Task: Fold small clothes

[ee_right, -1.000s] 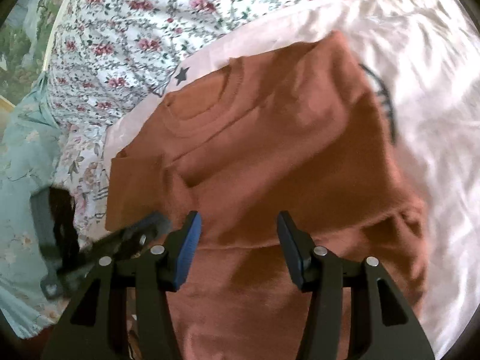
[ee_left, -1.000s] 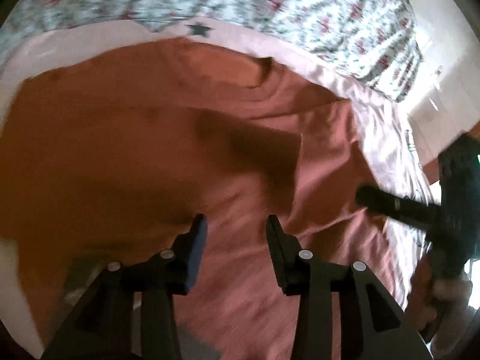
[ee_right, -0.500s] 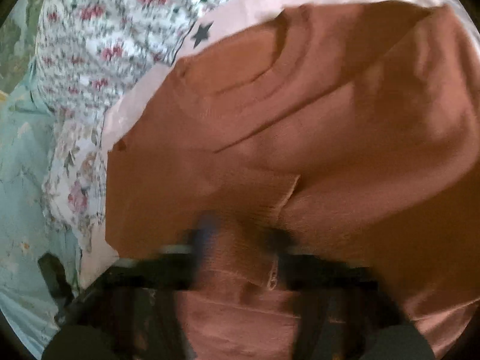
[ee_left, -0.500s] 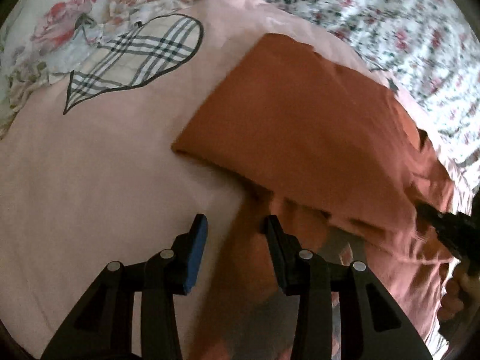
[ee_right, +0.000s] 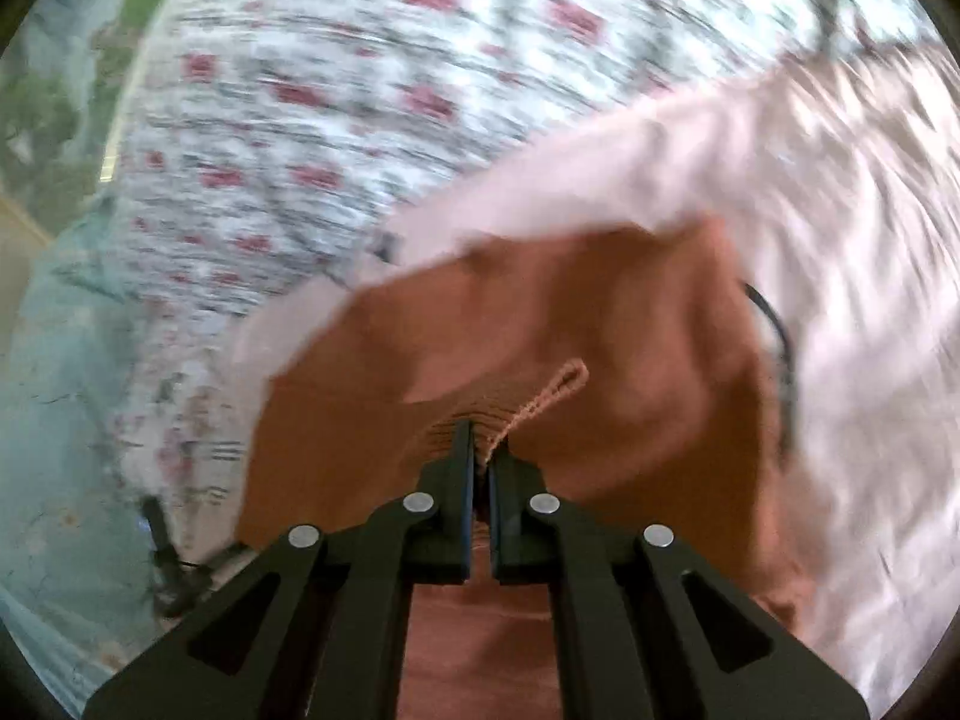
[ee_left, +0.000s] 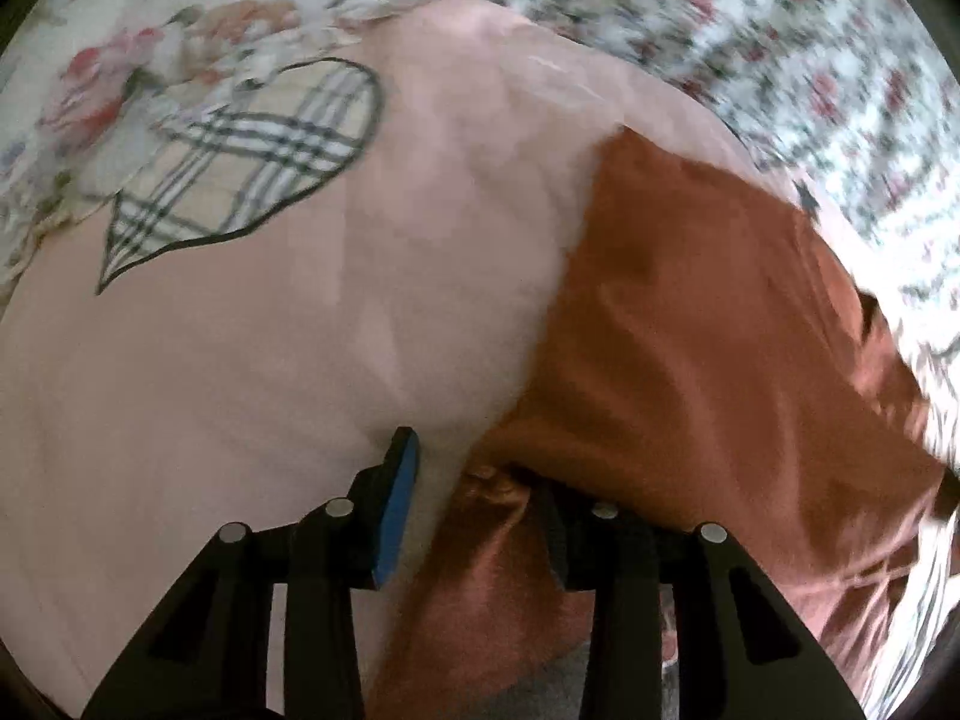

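A rust-orange knit sweater (ee_left: 720, 330) lies on a pale pink sheet (ee_left: 270, 390). In the left wrist view my left gripper (ee_left: 469, 468) is low at the sweater's near left edge. Its jaws are closing, with a bunched bit of that edge between them. The blue pad (ee_left: 399, 498) still stands clear of the cloth, and the other finger is partly hidden under the fabric. In the right wrist view my right gripper (ee_right: 480, 447) is shut on a ribbed edge of the sweater (ee_right: 600, 312), which pulls up into a peak at the fingertips.
A plaid heart print (ee_left: 240, 168) marks the pink sheet at the upper left. A floral bedspread (ee_left: 840, 90) lies beyond it, also seen as the floral bedspread (ee_right: 360, 90). A pale blue-green cloth (ee_right: 60, 390) lies at the left. The right wrist view is motion-blurred.
My right gripper went from open to shut on the sweater's ribbed edge and drew it up. My left gripper swung left over the pink sheet and came down at the sweater's edge.
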### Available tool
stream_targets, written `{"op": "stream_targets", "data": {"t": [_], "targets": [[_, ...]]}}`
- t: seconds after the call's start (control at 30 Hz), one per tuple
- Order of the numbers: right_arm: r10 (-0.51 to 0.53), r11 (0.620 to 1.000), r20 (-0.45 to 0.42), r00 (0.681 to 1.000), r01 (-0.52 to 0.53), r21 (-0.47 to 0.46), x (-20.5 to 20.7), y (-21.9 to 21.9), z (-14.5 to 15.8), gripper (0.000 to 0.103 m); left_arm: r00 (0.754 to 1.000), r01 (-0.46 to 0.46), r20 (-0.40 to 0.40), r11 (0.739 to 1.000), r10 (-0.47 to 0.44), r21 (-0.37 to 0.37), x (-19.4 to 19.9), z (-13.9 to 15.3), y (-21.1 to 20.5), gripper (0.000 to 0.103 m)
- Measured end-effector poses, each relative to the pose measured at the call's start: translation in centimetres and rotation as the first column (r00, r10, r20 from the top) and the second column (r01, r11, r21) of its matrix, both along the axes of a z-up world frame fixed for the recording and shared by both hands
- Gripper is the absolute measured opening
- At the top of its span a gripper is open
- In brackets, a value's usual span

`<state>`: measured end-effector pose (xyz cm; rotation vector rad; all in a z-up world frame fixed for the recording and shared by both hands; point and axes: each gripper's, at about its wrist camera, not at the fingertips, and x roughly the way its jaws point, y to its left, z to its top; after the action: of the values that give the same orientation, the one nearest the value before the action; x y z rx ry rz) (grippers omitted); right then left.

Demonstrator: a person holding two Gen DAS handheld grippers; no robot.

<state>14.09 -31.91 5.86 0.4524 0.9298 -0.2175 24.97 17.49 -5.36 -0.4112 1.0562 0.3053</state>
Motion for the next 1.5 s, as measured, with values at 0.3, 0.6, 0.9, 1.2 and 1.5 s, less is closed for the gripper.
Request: {"op": "stream_targets", "data": {"t": [0.3,0.6,0.9,1.2,1.5], "targets": [[-0.045,0.998,-0.136,0.99,0.038,-0.053,-0.9,-1.4,-4.8,0.004,0.999,-0.047,0.011,0.998,0.047,-0.038,-0.6,-0.1,0.7,0.037],[-0.005,0.992,-0.03,1.0,0.001,-0.129,0.5,1.1,0.4,0.019,0.998,-0.054,0.036,0.993,0.058,-0.107,-1.7,-0.3,1.7,0.039],[0.527,0.846,-0.075,0.846,-0.515,0.14,18.3,14.1,-7.0,0.055,0.996,-0.075,0.037,0.989,0.081,-0.129,-2.1,-0.2,1.7,0.04],[0.742,0.615,-0.06,0.668,-0.642,0.457,26.4,23.1,-14.0,0.057,0.994,-0.088,0.057,0.985,0.098,-0.149,-2.5,-0.7,1.9,0.04],[0.527,0.789,0.049,0.849,-0.51,0.342,25.2,20.5,-11.4,0.057,0.997,-0.029,0.061,0.986,0.039,-0.162,-4.6,1.5,1.6,0.038]]}}
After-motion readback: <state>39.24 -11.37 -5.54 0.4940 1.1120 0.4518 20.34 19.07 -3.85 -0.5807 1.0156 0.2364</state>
